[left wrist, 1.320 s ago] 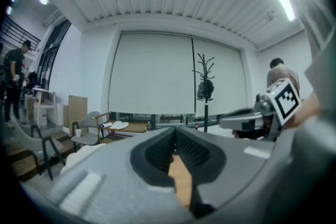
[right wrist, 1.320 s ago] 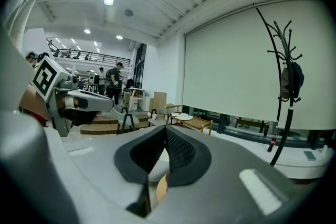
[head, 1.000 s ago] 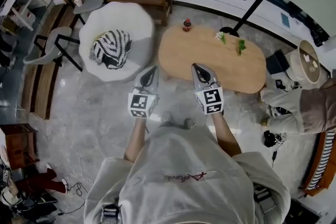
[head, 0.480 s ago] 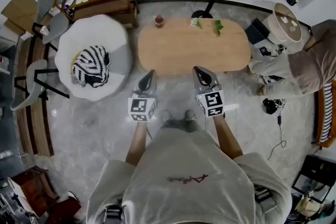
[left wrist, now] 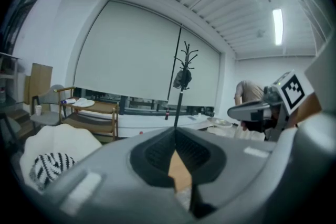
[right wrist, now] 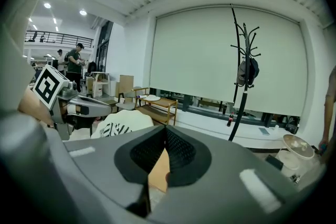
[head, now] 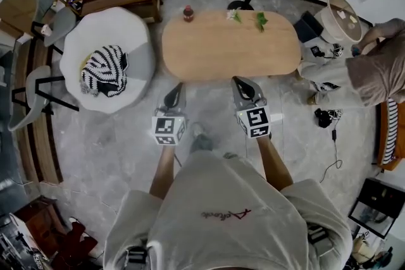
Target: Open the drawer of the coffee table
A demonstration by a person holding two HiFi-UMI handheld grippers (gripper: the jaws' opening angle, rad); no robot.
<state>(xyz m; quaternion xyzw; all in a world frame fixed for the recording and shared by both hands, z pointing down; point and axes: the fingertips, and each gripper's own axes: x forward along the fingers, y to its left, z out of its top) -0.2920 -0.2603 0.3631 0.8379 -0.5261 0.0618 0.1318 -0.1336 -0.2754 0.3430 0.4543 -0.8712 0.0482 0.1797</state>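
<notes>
The oval wooden coffee table (head: 231, 46) lies straight ahead in the head view; its drawer is hidden under the top. My left gripper (head: 178, 87) and right gripper (head: 238, 81) are side by side over the floor, tips just short of the table's near edge. Both are shut with nothing between the jaws. In the left gripper view the left gripper (left wrist: 175, 132) shows a sliver of the tabletop (left wrist: 180, 173) past its closed pads. The right gripper view shows the same for the right gripper (right wrist: 165, 132) and the tabletop (right wrist: 158, 176).
A red bottle (head: 188, 12) and green sprigs (head: 259, 21) sit at the table's far edge. A white armchair (head: 136, 41) with a striped cushion (head: 104, 69) stands to the left. A person (head: 361, 69) bends at the right. A coat stand (right wrist: 240, 76) stands behind the table.
The head view has swung so the table now sits centred ahead. Both grippers have sunk a little and tipped toward the table's near edge, still shut. The person at the right has shifted.
</notes>
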